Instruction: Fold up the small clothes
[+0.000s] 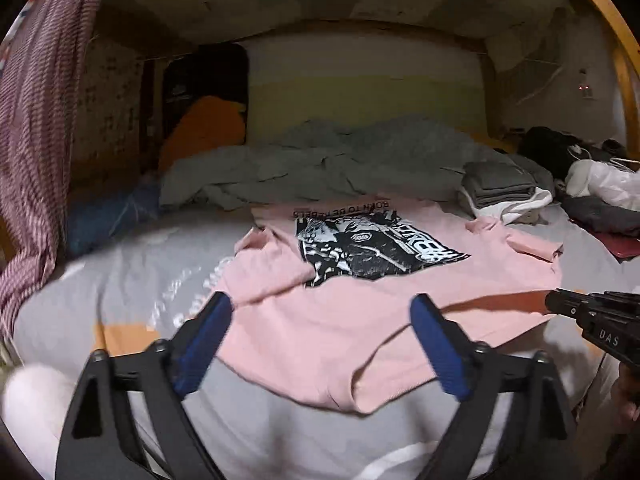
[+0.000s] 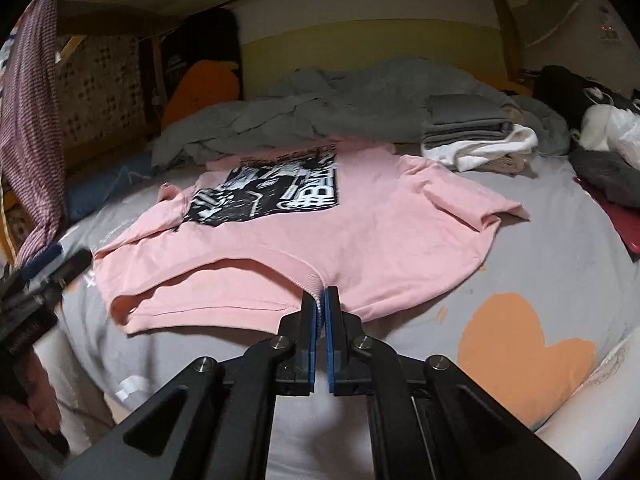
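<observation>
Right claw [image 2: 320, 300] pinches pink shirt [image 2: 360, 220] collar edge; left claw [image 1: 320, 312] gapes above it.

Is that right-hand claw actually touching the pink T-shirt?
Touching. In the right wrist view, the right gripper is closed on the ribbed collar of the pink T-shirt, fabric pinched between its blue pads.

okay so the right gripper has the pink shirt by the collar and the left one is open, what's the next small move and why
Probably bring the left gripper down and close it on the near edge of the pink T-shirt. The right gripper is already shut on the ribbed collar, while the left one is open above the fabric and holds nothing. The shirt lies print-up and rumpled on the grey bedsheet, so a second grip would likely help pull it flat.
</observation>
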`<act>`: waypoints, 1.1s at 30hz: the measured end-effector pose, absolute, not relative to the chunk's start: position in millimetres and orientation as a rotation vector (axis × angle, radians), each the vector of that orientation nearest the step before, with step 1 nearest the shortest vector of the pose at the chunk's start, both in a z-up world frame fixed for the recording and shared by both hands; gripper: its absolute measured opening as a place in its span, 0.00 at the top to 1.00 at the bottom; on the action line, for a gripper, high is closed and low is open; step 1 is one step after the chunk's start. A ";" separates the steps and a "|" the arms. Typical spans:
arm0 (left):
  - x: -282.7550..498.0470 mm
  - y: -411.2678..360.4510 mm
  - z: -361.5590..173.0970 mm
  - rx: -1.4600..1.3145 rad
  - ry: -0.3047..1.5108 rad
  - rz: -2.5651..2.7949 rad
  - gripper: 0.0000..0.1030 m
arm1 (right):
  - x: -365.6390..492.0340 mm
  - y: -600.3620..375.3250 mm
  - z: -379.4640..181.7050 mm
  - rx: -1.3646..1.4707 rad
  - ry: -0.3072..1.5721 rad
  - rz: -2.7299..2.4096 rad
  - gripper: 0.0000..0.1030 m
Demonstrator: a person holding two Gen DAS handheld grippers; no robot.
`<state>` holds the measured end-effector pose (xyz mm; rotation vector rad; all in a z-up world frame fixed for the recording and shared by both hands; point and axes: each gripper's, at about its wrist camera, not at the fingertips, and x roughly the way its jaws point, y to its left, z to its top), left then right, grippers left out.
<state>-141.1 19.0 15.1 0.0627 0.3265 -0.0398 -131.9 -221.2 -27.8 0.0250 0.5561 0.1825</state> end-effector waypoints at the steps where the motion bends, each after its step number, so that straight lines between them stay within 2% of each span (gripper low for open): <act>1: -135.6 21.8 19.8 0.069 0.337 -0.042 0.07 | -133.4 -219.2 -24.9 0.003 0.549 0.198 0.97; 4: -120.0 35.4 31.5 0.048 0.363 -0.061 0.01 | -138.1 -215.5 -20.2 -0.011 0.537 0.216 0.97; 8: -117.6 51.3 48.4 0.004 0.272 -0.081 0.01 | -136.1 -219.6 -19.8 0.017 0.569 0.216 0.96; 11: -114.8 51.2 65.2 0.030 0.191 -0.053 0.01 | -130.8 -220.3 -12.7 -0.008 0.557 0.196 0.79; 13: -106.0 50.9 77.3 0.029 0.169 -0.047 0.01 | -127.1 -221.3 -0.6 -0.019 0.520 0.195 0.62; 15: -96.3 53.8 86.6 -0.008 0.180 -0.030 0.01 | -122.3 -221.2 15.7 -0.027 0.476 0.194 0.49; 17: -90.2 58.9 95.9 -0.043 0.108 0.021 0.01 | -114.9 -218.3 35.5 -0.049 0.431 0.187 0.39; 19: -81.6 62.5 104.2 -0.044 0.080 0.029 0.01 | -108.7 -214.3 52.1 -0.066 0.386 0.195 0.15; 23: -60.3 63.2 108.5 0.044 0.112 -0.038 0.01 | -98.0 -206.4 81.4 -0.077 0.263 0.207 0.09; 24: -54.0 62.1 105.4 0.064 0.129 -0.040 0.01 | -92.8 -203.2 85.0 -0.079 0.252 0.203 0.03; 25: -44.7 61.5 100.1 0.081 0.165 -0.050 0.01 | -85.9 -200.5 89.1 -0.076 0.241 0.196 0.00; 31: 10.3 64.7 42.9 0.050 0.457 -0.100 0.01 | -32.6 -189.4 96.8 0.013 0.298 0.267 0.00; 32: 15.1 67.1 33.7 0.033 0.490 -0.126 0.03 | -24.7 -186.8 94.0 0.019 0.309 0.272 0.00; 33: 18.3 68.7 25.4 0.018 0.520 -0.160 0.11 | -16.5 -183.4 89.3 0.016 0.321 0.281 0.01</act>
